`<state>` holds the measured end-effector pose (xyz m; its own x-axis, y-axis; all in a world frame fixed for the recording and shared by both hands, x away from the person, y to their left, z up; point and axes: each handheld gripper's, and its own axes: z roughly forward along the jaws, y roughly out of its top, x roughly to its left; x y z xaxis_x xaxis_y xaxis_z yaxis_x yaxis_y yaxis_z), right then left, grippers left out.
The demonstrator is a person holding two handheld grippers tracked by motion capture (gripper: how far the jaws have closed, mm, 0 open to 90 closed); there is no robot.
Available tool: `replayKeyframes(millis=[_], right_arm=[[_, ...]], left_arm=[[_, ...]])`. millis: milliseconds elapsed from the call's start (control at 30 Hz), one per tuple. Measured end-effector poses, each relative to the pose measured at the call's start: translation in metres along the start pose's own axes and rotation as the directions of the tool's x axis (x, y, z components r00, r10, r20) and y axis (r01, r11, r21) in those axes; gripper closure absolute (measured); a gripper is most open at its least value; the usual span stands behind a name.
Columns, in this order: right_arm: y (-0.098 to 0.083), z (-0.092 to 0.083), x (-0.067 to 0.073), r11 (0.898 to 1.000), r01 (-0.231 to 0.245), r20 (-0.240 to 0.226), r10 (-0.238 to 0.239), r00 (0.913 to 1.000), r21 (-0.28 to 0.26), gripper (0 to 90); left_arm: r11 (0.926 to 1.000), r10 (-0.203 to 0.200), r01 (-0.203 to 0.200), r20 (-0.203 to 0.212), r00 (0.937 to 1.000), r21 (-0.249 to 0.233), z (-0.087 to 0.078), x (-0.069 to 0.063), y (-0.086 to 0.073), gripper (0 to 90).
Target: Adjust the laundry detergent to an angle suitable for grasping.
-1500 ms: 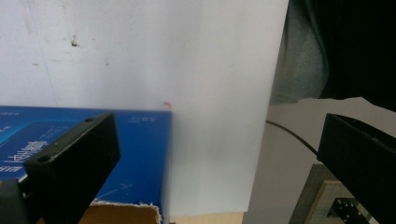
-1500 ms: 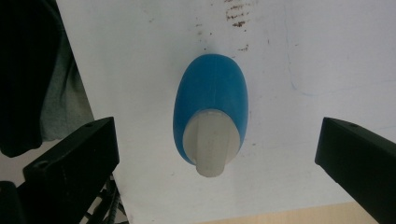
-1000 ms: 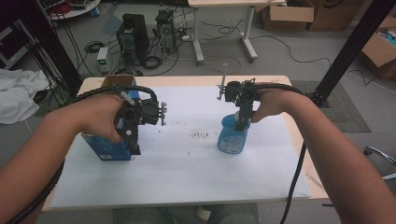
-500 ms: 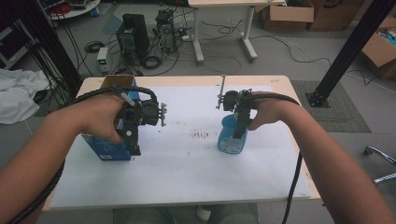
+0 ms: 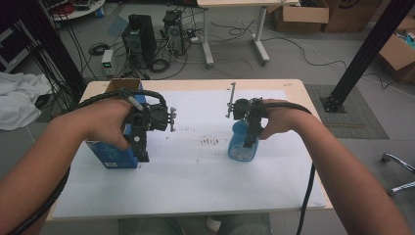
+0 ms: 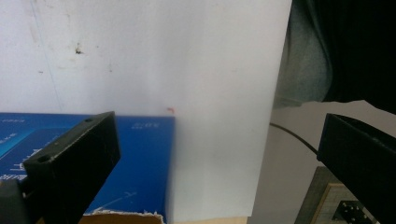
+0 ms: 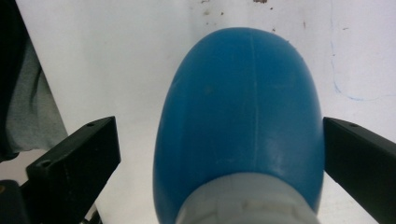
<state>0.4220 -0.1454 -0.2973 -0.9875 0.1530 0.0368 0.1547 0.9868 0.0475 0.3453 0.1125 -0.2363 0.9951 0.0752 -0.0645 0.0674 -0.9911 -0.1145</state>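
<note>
While both grippers (image 5: 142, 154) (image 5: 250, 143) gape wide: marked white tabletop (image 5: 195, 171), cable-strewn floor (image 5: 235, 54).

Smooth blue plastic bottle (image 7: 240, 121) is showing a faint mould seam and soft sheen; the blue cardboard box (image 6: 135, 163) is looking glossy, fraying at its torn edge; white table cover (image 5: 195, 196) is lying matt, speckled.

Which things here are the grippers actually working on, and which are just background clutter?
In play:
- blue box, under the open left gripper
- blue bottle, between the jaws of the open right gripper
- white table cover

Lying about:
- computer towers and cables on the floor
- cardboard boxes
- white cloth
</note>
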Motion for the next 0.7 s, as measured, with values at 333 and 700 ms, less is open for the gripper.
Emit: replayKeyframes(millis=[333,700], right_arm=[[0.0000,-0.0003,0.0004,1.000,0.015,0.006,-0.015,0.9999,-0.006,5.5],[-0.0023,-0.0016,-0.0018,1.000,0.006,0.008,-0.006,0.9999,0.002,15.3]], left_arm=[[1.0000,-0.001,0.001,0.003,1.0000,-0.002,0.0029,0.0009,0.0009,0.1],[0.9999,-0.007,0.007,0.001,1.0000,0.009,0.0045,0.0018,0.0013,0.1]])
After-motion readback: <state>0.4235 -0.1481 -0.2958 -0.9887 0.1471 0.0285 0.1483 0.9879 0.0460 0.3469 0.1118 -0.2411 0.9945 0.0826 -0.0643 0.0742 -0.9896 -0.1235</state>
